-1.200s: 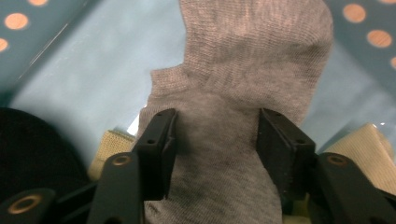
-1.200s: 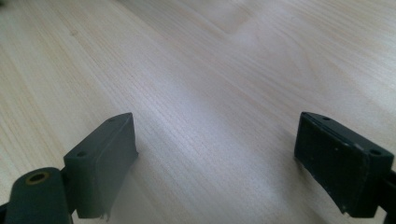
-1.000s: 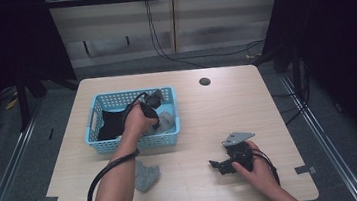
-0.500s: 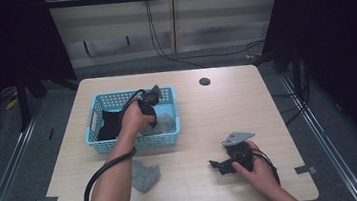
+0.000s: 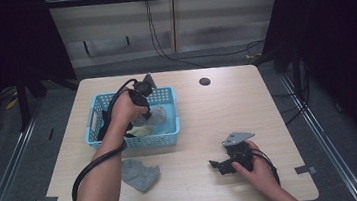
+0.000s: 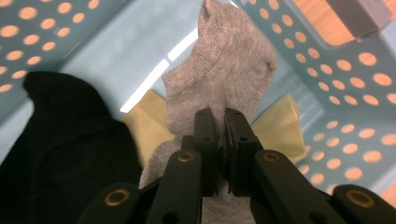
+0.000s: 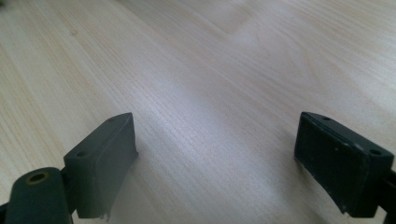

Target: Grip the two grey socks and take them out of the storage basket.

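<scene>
right gripper [image 5: 217,166]: rests near table [image 5: 208,117] edge, jaws wide apart over bare wood | loose grey sock [image 5: 140,174]: lies on table before basket | left gripper [image 6: 220,122]: jaws pinched on grey sock [image 6: 224,79] inside blue basket [image 5: 170,137] | black cloth [image 6: 60,140], yellow cloth [image 6: 280,128]: partly hidden under sock | no readable writing

You see the table [image 5: 193,114] from above; 2 close gripper cameras face the basket [image 6: 336,70] and tabletop
</scene>
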`<state>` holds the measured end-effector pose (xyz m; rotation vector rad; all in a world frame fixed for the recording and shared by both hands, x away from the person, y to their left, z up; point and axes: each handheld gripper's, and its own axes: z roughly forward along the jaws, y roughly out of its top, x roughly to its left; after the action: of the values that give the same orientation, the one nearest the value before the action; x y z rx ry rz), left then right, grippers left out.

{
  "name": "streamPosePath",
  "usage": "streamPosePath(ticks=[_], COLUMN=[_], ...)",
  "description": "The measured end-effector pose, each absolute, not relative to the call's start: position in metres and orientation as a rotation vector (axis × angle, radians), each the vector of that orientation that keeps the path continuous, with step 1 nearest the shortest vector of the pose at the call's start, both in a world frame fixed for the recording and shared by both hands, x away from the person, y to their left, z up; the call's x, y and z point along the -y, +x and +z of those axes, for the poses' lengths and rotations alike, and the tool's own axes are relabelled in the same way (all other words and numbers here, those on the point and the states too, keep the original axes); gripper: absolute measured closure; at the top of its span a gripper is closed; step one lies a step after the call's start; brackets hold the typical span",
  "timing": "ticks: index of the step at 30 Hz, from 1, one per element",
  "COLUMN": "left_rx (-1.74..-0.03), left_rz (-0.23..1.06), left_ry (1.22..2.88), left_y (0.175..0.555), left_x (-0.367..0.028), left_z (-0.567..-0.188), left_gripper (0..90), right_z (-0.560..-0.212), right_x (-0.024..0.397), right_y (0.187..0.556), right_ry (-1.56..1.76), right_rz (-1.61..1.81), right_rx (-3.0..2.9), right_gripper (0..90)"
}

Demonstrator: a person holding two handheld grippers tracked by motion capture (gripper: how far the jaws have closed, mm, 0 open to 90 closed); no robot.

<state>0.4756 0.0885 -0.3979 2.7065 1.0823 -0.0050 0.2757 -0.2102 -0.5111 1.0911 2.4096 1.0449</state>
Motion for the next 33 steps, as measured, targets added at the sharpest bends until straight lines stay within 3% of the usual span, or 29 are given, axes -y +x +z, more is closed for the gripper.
streamPosePath(ticks=[33], left_rx=[-1.008], left_rz=[-0.020], left_ry=[2.733], left_y=[0.457], left_x=[-0.090], left_z=[-0.352], left_gripper=[84.7], right_z=[-0.511], right_x=[0.210], right_y=[0.275], right_ry=[1.095], right_rz=[1.046], right_rx=[-2.412], right_gripper=[12.2])
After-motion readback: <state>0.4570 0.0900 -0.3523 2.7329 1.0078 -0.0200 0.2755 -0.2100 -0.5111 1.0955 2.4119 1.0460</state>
